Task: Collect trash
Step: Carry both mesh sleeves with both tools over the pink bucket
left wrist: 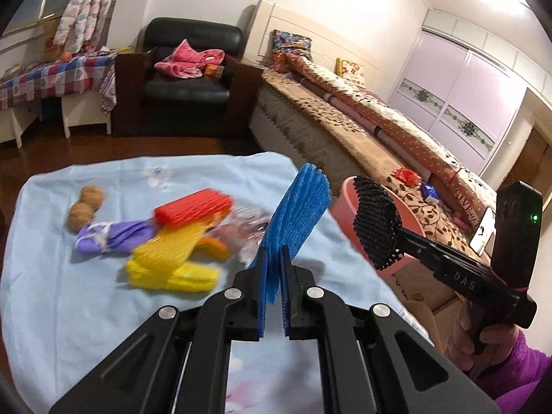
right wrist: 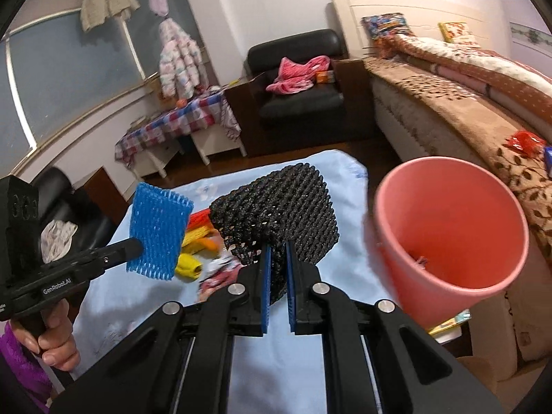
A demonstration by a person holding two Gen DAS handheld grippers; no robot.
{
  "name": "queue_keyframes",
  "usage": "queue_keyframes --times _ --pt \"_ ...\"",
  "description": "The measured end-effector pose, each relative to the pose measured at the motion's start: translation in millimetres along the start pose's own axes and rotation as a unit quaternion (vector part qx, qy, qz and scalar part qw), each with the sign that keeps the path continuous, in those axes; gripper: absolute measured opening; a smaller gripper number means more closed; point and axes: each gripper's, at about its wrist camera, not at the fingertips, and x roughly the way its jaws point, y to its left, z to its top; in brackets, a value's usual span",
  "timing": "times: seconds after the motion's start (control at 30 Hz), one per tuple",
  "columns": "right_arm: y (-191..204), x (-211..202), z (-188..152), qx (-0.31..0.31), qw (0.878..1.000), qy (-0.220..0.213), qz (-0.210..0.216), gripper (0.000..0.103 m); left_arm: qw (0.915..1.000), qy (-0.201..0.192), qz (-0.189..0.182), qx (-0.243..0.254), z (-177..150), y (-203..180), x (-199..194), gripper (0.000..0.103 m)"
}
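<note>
blue foam: the left gripper [left wrist: 274,283] has its jaws pressed tight on a blue foam mesh fruit sleeve [left wrist: 298,207], which stands up above the light blue cloth-covered table [left wrist: 62,310], lifted clear of it.
black foam: the right gripper [right wrist: 277,269] is clamped just as tightly on a black foam mesh fruit sleeve [right wrist: 279,207], held in the air near the table's right edge.
pink bin: a round pink plastic bucket [right wrist: 483,269] sits just off the table's right edge, between table and bed, its mouth tipped toward the right wrist camera; a small scrap lies inside.
left on the table: a red foam mesh sleeve [left wrist: 193,208], a yellow foam mesh sleeve [left wrist: 169,262], a purple wrapper [left wrist: 107,238], a crumpled clear plastic wrapper [left wrist: 243,231] and two brown walnuts [left wrist: 86,207] lie toward the far left corner.
step in hand: judged as carrying, both sleeves picked up and not yet dropped.
next move: likely swing the black sleeve over the bucket's mouth and part the jaws, then bring the blue one across; light foam may cling to the pads.
</note>
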Motion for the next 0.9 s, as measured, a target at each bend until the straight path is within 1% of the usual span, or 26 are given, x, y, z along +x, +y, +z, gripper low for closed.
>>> queue_keyframes --times 0.23,0.43,0.67,0.9 --pt "-44.7 -10.4 6.0 0.028 0.999 -0.014 -0.032 0.008 0.9998 0.006 -0.019 0.007 20.6 -38.6 30.4 0.006" --pt "-82.8 -13.9 11.3 0.050 0.997 -0.026 -0.056 0.008 0.9987 0.019 -0.046 0.014 37.4 -77.2 64.4 0.006" --pt "-118.5 -10.7 10.6 0.069 0.995 -0.025 -0.074 0.008 0.9969 0.037 -0.064 0.027 47.5 -119.9 104.0 0.006" --pt "-139.8 0.8 4.4 0.083 0.993 -0.015 -0.083 0.009 0.9946 0.058 -0.073 0.046 55.2 -156.2 144.9 0.006"
